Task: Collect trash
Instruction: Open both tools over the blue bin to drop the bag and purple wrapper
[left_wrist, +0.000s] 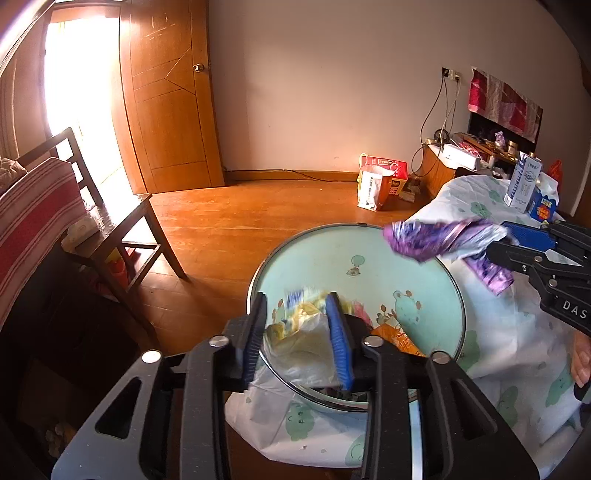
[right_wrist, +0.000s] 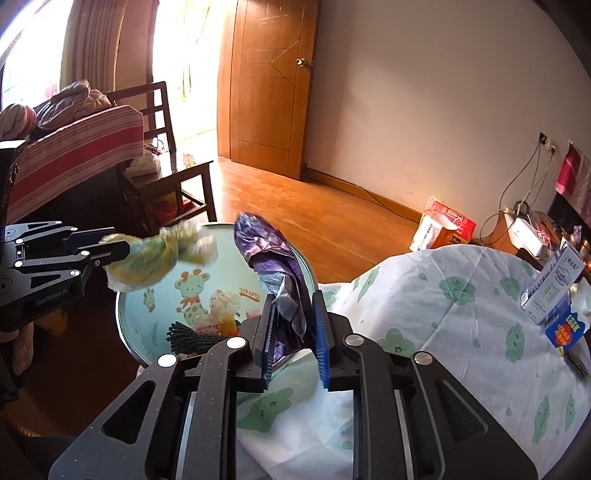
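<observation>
A pale green enamel basin (left_wrist: 369, 258) (right_wrist: 155, 317) with cartoon animals stands at the edge of the cloth-covered table and holds several pieces of trash. My left gripper (left_wrist: 295, 299) (right_wrist: 114, 245) hangs over its near rim. Its jaws stand apart, and a crumpled yellow-white wrapper (left_wrist: 299, 343) (right_wrist: 155, 258), blurred, lies loose between and beyond the tips. My right gripper (right_wrist: 295, 299) (left_wrist: 502, 240) is over the basin's other side with its jaws apart too. A purple foil wrapper (right_wrist: 273, 254) (left_wrist: 432, 240) stands between them, with a gap to one pad.
A white cloth with green prints (right_wrist: 443, 314) covers the table, with cartons (right_wrist: 554, 291) at its far right. A dark wooden chair (left_wrist: 122, 229) stands left of the basin. Paper bags (left_wrist: 380, 181) sit on the floor by the wall. A person's hand (left_wrist: 583, 358) shows at the right edge.
</observation>
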